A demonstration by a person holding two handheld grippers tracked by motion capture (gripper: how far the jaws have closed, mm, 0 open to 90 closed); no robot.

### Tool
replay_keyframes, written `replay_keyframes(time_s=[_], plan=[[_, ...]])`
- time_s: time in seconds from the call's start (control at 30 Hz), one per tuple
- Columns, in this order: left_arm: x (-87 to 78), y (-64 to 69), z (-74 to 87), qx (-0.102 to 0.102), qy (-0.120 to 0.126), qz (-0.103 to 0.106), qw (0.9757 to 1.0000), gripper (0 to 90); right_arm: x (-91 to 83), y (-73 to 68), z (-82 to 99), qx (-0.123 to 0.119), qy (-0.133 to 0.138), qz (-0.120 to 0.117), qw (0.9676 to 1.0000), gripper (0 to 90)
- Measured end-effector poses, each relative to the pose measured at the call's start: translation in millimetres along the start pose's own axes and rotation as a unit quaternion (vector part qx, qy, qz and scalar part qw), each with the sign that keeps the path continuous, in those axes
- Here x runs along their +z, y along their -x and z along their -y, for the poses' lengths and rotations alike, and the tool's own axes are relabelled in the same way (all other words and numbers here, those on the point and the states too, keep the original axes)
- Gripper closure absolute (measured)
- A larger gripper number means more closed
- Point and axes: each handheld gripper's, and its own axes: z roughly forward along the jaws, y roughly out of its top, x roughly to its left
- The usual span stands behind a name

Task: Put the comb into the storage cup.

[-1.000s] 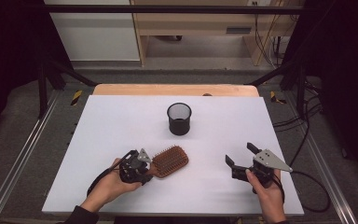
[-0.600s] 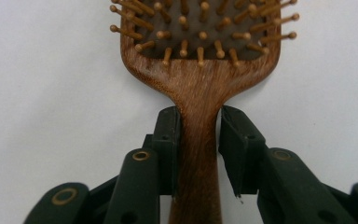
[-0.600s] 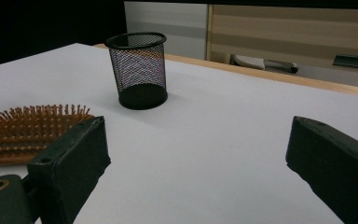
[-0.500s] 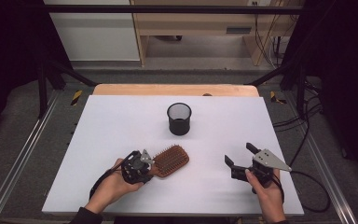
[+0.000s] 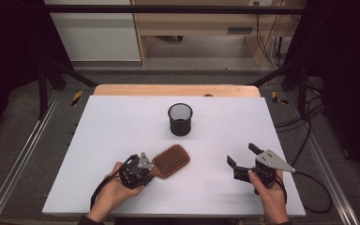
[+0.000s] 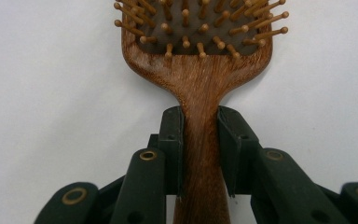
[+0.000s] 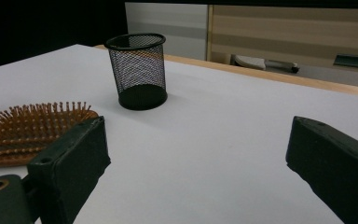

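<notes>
The left gripper had its jaws clamped on the wooden hairbrush by the neck of the handle, bristles up, low at the table's near edge. Right gripper gaped wide, empty. One brush, one mesh pen cup, well beyond, probably its destination.

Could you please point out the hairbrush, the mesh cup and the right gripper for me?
hairbrush (image 5: pixel 172 160), high view, on its bristle pad.
mesh cup (image 7: pixel 138 70), right gripper view, on its wire wall.
right gripper (image 5: pixel 243 157), high view, between its fingertips.

brown wooden hairbrush, black mesh cup, white table
</notes>
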Motion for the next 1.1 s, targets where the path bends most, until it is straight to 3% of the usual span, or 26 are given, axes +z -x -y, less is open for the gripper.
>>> replay_keyframes(time_s=[0.23,0.63,0.77,1.03,1.1], plan=[[0.7,-2.5,0.9,-0.005,0.003,0.005,1.0000,72.3,0.1,-1.6,-0.7,-0.001,0.000,-0.003,1.0000,5.9],[1.9,-8.6,-3.6,-0.016,-0.016,0.025,0.9994,72.2,1.5,-1.9,0.0,-0.004,-0.003,-0.005,1.0000,5.8],[2.5,-11.7,-7.1,-0.019,-0.029,0.035,0.9988,72.0,1.0,-1.7,-0.2,-0.006,-0.002,-0.005,1.0000,5.8],[3.7,-11.7,-15.0,-0.008,-0.059,0.035,0.9976,70.1,-0.1,-1.4,-0.6,-0.002,0.000,-0.004,1.0000,5.6],[4.5,-11.8,-16.1,-0.015,-0.060,0.048,0.9969,65.3,-0.1,-1.1,-0.6,-0.001,-0.001,-0.004,1.0000,5.6]])
